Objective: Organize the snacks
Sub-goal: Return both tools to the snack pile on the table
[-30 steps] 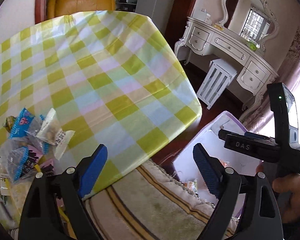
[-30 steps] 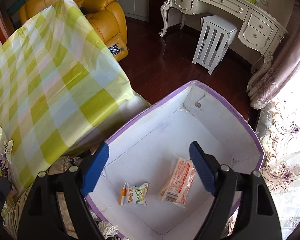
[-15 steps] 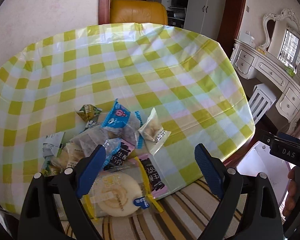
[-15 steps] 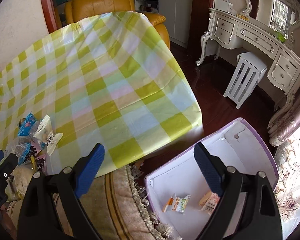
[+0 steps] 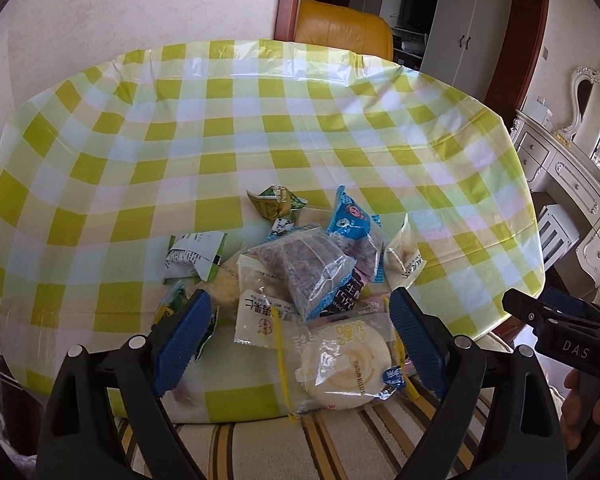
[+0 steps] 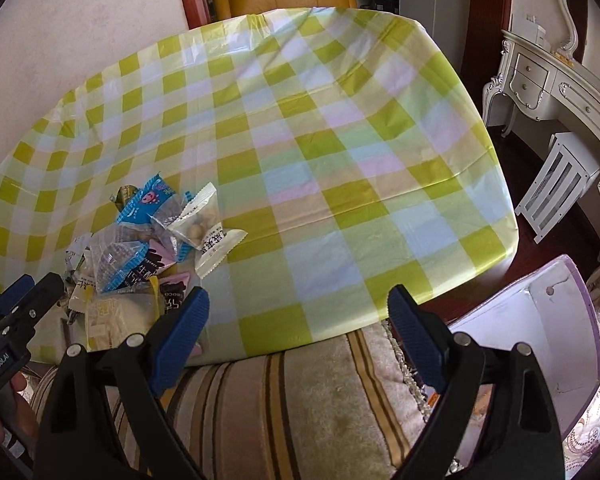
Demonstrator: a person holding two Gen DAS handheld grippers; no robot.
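Left hand-held gripper [image 5: 296, 338]: jaws spread wide, nothing clamped; it hovers over the near end of the snack pile, with the round cake packet lying between the blue pads [image 5: 182, 342] without touching them.
Right hand-held gripper [image 6: 296, 338]: jaws spread wide, nothing between them; it sits above the striped cushion [image 6: 300, 400], to the right of the pile.
Snack pile [image 5: 300, 280]: loose packets heaped on the checked counter [image 5: 260, 140], close to its near edge.
Round cake packet [image 5: 348, 360]: clear wrapper, nearest of the heap, its near end hanging over the counter edge; long axis runs left to right.
Clear packet with dark filling [image 5: 304, 264]: lies on top of the heap, long axis slanting from far left to near right.
Blue packet [image 5: 350, 220]: at the far side of the heap, its top end tipped up and away.
White packet [image 6: 206, 228]: at the right edge of the heap, long axis running near to far.
Box [image 6: 540, 340]: white inside with a purple rim, off the counter to the right beside the cushion; its contents are hidden in this view.
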